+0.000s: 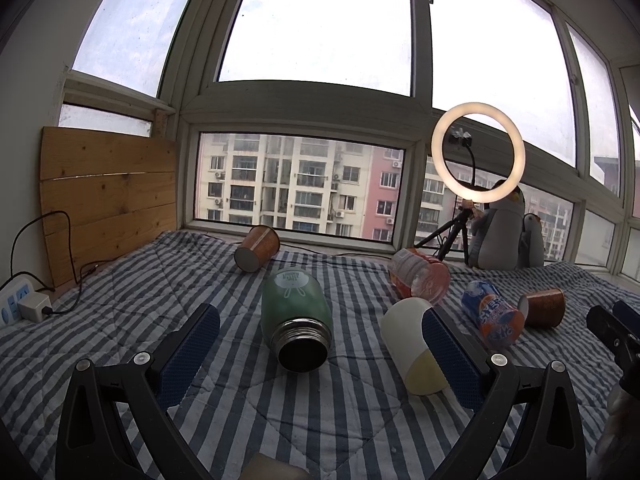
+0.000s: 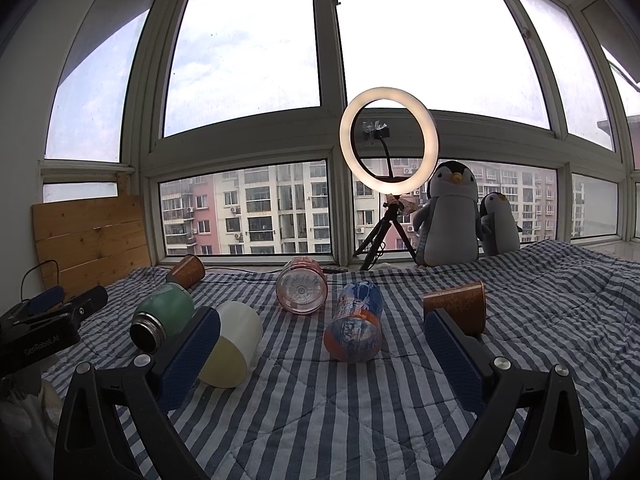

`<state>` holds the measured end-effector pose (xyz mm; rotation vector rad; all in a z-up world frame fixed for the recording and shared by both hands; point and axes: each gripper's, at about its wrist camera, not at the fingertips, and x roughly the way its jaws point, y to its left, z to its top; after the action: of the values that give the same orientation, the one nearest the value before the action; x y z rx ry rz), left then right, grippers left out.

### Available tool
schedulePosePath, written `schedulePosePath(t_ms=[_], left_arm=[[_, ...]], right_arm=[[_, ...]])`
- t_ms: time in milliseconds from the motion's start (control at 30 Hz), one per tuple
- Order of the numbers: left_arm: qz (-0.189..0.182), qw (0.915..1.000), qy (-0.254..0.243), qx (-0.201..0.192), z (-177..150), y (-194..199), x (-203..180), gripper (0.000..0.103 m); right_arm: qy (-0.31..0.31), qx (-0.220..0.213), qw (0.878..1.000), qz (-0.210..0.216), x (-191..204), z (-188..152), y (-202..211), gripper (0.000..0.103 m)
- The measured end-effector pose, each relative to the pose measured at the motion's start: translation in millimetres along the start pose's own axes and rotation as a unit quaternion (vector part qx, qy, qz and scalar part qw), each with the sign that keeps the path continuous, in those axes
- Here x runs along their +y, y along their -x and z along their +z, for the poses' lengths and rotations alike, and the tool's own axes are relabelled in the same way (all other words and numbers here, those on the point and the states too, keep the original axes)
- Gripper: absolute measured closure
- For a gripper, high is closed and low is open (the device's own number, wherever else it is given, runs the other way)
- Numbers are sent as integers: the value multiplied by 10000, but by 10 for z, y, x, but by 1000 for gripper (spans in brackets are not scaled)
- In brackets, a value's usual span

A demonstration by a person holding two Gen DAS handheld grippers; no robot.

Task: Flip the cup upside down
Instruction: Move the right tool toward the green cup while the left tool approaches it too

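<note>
Several cups and bottles lie on their sides on a blue-striped quilt [image 1: 320, 412]. A green steel flask [image 1: 294, 316] lies between my open left gripper's [image 1: 320, 356] fingers, mouth toward me. A white and yellow cup [image 1: 412, 346] lies against the right finger. In the right wrist view the same flask [image 2: 162, 316] and white cup [image 2: 234, 342] lie by the left finger of my open right gripper [image 2: 322, 354]. A blue and orange bottle [image 2: 356, 326] lies between its fingers, farther off. A brown paper cup [image 2: 458, 306] lies behind the right finger.
A clear pink bottle [image 2: 302, 290] and a second brown paper cup [image 1: 258, 248] lie farther back. A ring light on a tripod [image 2: 388, 184] and two plush penguins [image 2: 450, 216] stand by the window. A wooden board [image 1: 108, 196] and a power strip [image 1: 16, 304] are at left.
</note>
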<state>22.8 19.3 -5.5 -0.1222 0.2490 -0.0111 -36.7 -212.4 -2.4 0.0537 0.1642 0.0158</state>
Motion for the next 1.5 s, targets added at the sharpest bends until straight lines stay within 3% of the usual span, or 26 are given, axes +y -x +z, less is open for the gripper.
schedulePosePath(t_ms=[200, 433, 667, 967, 1233, 1500], left_arm=[[207, 9989, -86, 405, 110, -57, 229, 0], [544, 9952, 69, 815, 281, -104, 833, 0], [546, 9899, 298, 1273, 377, -388, 1221, 0], [318, 9778, 422, 2026, 420, -1057, 1252, 0], [280, 9740, 373, 2216, 444, -1354, 1152, 0], [-131, 9686, 617, 2407, 433, -1538, 1117, 1]], right_arm=[[-45, 219, 9997, 90, 5, -15, -84, 2], [-101, 329, 9992, 216, -7, -9, -116, 2], [-189, 688, 9965, 444, -18, 8, -221, 2], [-559, 1450, 9830, 979, -1, 67, -484, 2], [-367, 1784, 9771, 1097, 235, 181, -708, 2], [-172, 2283, 9604, 1586, 700, 451, -1112, 2]])
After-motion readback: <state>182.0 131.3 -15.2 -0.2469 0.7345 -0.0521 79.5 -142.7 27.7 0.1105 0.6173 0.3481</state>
